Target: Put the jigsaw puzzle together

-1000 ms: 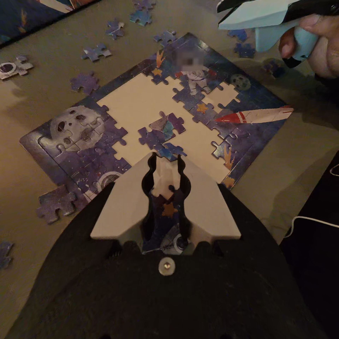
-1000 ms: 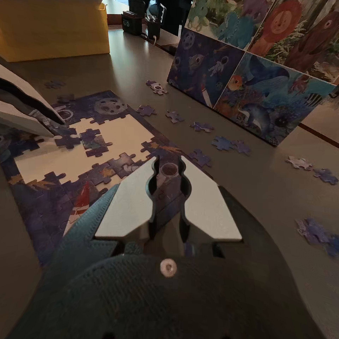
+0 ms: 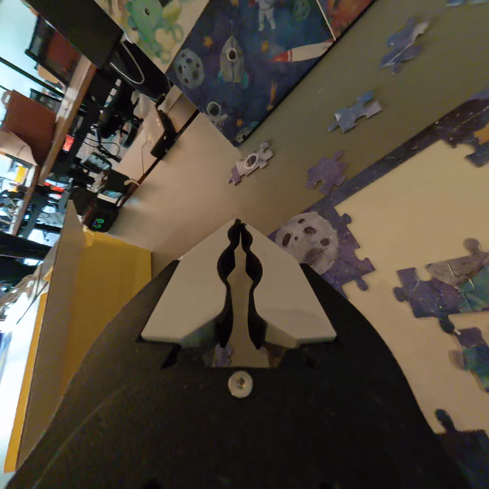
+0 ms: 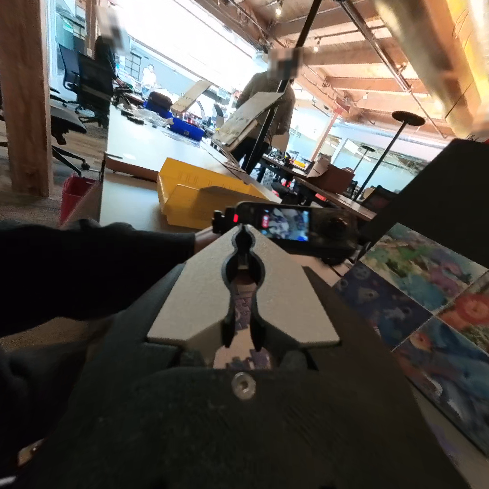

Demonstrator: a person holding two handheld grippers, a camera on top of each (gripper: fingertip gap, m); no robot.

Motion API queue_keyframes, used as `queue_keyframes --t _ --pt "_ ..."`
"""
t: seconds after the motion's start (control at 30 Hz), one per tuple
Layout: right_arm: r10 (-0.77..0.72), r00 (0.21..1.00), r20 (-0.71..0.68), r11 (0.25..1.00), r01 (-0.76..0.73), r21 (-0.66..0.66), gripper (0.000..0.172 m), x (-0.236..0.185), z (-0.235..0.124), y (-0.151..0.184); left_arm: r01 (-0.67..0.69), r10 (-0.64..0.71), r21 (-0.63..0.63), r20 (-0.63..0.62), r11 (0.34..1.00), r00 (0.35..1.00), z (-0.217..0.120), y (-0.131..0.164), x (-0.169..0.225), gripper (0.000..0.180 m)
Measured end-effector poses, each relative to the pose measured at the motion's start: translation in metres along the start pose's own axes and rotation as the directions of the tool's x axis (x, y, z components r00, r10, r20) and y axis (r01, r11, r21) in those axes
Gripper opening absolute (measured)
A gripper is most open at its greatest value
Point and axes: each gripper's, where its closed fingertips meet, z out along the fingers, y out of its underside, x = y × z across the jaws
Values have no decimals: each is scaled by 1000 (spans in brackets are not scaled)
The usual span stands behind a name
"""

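Observation:
In the left wrist view my left gripper (image 3: pixel 239 225) is shut, its black fingertips touching with nothing between them. It hovers over the table beside the grey moon (image 3: pixel 309 243) at a corner of a partly built space jigsaw (image 3: pixel 410 211). A cluster of joined pieces (image 3: pixel 444 288) lies on the cream board. Loose pieces (image 3: pixel 326 173) (image 3: pixel 252 164) lie on the table nearby. In the right wrist view my right gripper (image 4: pixel 242 228) is shut and tilted up, with nothing held. Just beyond its tips is a black camera with a lit screen (image 4: pixel 288 225), and a dark sleeve (image 4: pixel 92 264) to the left.
A puzzle box with picture panels stands at the table's back (image 3: pixel 251 60) and shows at the right in the right wrist view (image 4: pixel 423 304). A yellow cardboard box (image 3: pixel 87 291), a yellow bin (image 4: pixel 201 198), more loose pieces (image 3: pixel 356 112), and a standing person (image 4: pixel 267 105) are farther off.
Both grippers were partly open over the jigsaw and now are shut with nothing in them. The left view has rolled sideways toward the moon corner. The right gripper has tilted up toward the room.

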Motion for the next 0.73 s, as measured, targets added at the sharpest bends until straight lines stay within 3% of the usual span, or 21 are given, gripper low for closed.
queue_keyframes --t 0.13,0.27,0.43,0.57,0.67,0.73 --pt "13 1000 -18 999 -14 -48 0 -4 8 5 -9 8 16 61 1000 998 -8 -9 -2 0" --pt "124 992 23 991 -122 -59 0 -7 9 6 -34 29 29 147 999 989 -14 -17 -11 0" --pt "162 986 35 985 -159 -73 0 -9 8 4 -61 59 3 217 998 974 -18 -8 -25 0" --pt "154 988 31 977 -147 -152 0 -13 8 8 -122 119 -12 333 992 935 -21 -2 -45 0" --pt "235 970 62 952 -217 -214 0 -19 6 13 -193 187 -31 437 981 880 -30 1 -60 0" --pt "275 958 85 939 -249 -235 0 -24 3 14 -190 173 -6 435 982 884 -35 -1 -58 0"
